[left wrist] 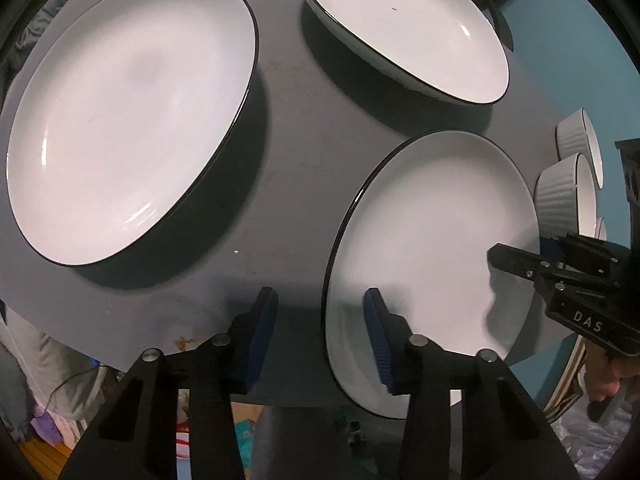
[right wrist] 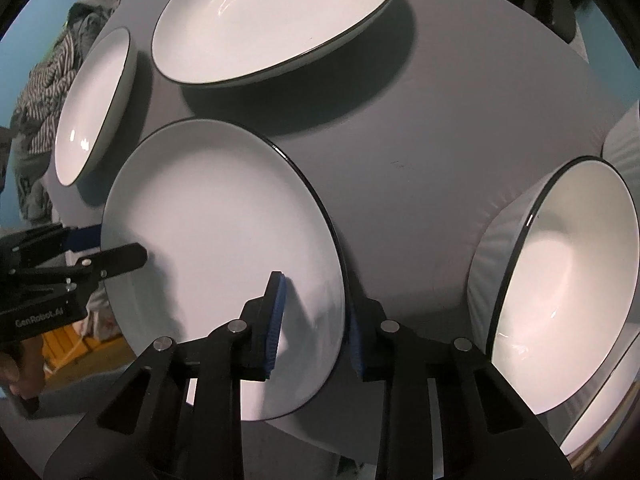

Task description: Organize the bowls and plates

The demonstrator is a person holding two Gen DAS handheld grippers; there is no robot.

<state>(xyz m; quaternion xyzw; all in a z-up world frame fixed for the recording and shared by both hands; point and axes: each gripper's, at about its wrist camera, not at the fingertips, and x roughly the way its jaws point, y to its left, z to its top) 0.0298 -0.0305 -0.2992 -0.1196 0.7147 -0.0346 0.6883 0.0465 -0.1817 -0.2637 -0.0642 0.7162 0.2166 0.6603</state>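
A white black-rimmed plate (left wrist: pixel 436 240) (right wrist: pixel 216 240) is held between both grippers over the grey table (left wrist: pixel 296 168). My left gripper (left wrist: pixel 324 332) straddles its near rim, one finger above and one below; whether it grips is unclear. My right gripper (right wrist: pixel 316 320) straddles the opposite rim the same way and also shows in the left wrist view (left wrist: pixel 520 256). Two more plates lie on the table: a large one (left wrist: pixel 128 120) (right wrist: pixel 276 16) and another (left wrist: pixel 404 24) (right wrist: pixel 94 100). A ribbed white bowl (right wrist: pixel 560 280) sits at the right.
Two ribbed white bowls (left wrist: pixel 564 196) stand at the table's right edge in the left wrist view. Striped cloth and clutter (right wrist: pixel 52 64) lie beyond the table. A teal wall (left wrist: pixel 560 60) is behind.
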